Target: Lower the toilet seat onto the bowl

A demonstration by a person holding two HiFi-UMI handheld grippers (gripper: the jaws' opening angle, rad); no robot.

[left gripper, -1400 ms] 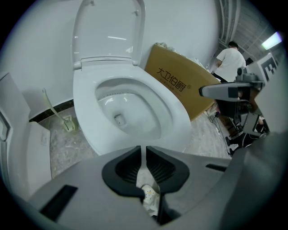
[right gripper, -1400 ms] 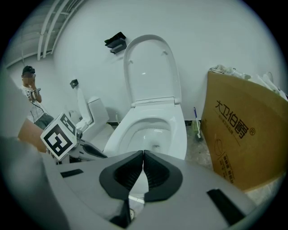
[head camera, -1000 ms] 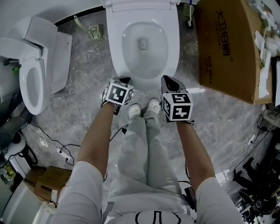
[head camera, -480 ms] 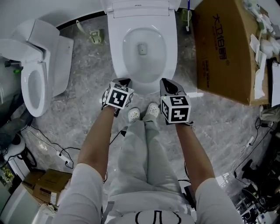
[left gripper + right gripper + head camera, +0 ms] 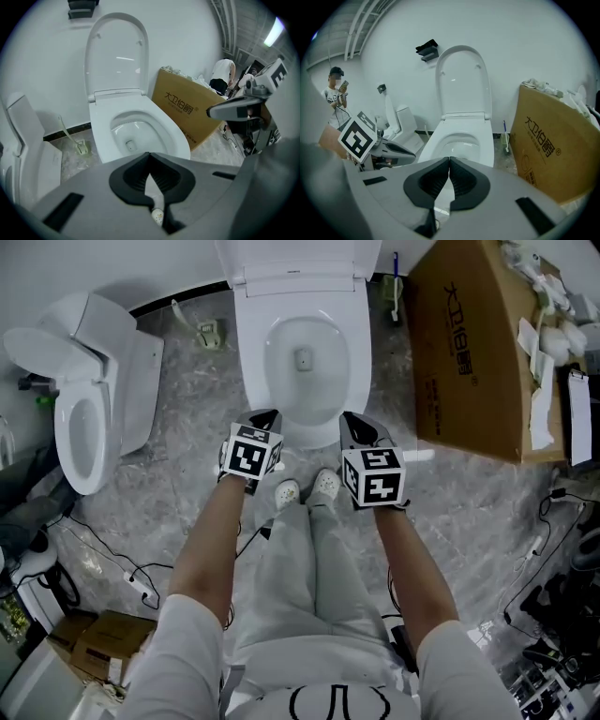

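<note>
Left gripper (image 5: 149, 154) and right gripper (image 5: 449, 159) are each seen with jaws pressed together and nothing between them, held near the front rim of the bowl (image 5: 247, 352). The toilet seat (image 5: 117, 51) is shown fully only in the 2 gripper views, raised upright against the wall. Both forearms are stretched forward side by side, grippers tilted downward.

A cardboard box (image 5: 469, 352) stands right; a second toilet (image 5: 80, 432) stands left.
</note>
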